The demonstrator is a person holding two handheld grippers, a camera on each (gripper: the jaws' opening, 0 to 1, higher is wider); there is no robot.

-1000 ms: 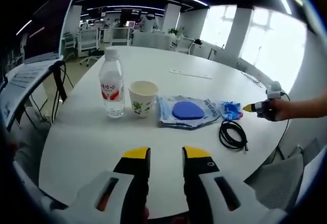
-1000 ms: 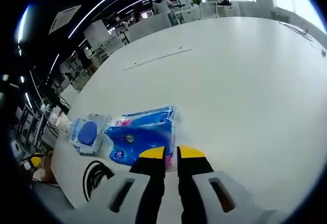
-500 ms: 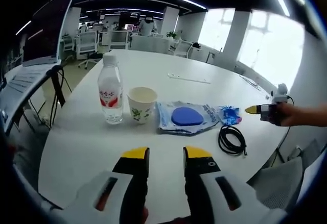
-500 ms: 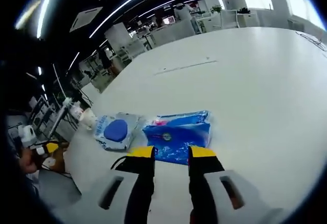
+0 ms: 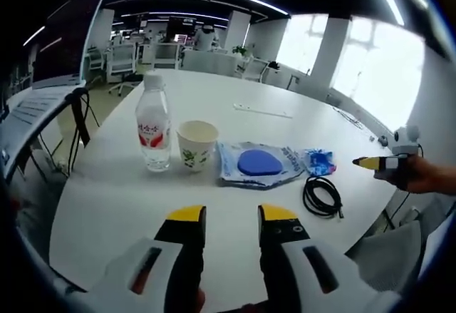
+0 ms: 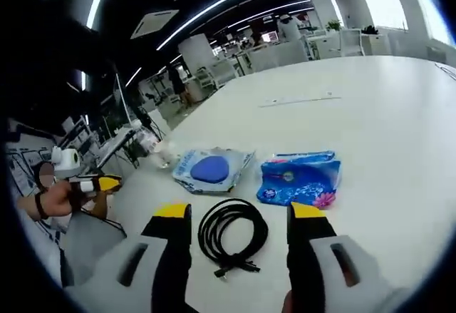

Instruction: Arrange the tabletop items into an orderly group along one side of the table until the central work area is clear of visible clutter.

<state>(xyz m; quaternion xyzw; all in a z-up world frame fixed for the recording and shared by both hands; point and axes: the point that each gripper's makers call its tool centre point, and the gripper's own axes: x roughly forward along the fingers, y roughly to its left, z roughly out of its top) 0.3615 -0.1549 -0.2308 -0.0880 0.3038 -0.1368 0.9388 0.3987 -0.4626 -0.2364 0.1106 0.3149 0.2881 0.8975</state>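
Observation:
On the white round table (image 5: 107, 199) a water bottle (image 5: 154, 124), a paper cup (image 5: 197, 144), a clear pouch with a blue oval pad (image 5: 258, 163) and a blue tissue packet (image 5: 318, 161) stand in a row. A coiled black cable (image 5: 323, 197) lies in front of the packet. My left gripper (image 5: 232, 217) hovers open over the near table, short of the row. My right gripper (image 6: 241, 213) is wide open just short of the cable (image 6: 231, 233), with the packet (image 6: 299, 177) and pouch (image 6: 210, 168) beyond it. Each gripper appears at the other view's edge: the right gripper (image 5: 365, 162) and the left gripper (image 6: 107, 182).
A laptop on a stand (image 5: 57, 49) sits off the table's left side. A thin white strip (image 5: 262, 110) lies on the far half of the table. A grey chair (image 5: 399, 249) stands at the near right edge. Desks and chairs fill the room behind.
My right gripper has opened from nearly shut to wide and drawn back from the tissue packet, so the cable now lies before it. The left gripper has hardly moved.

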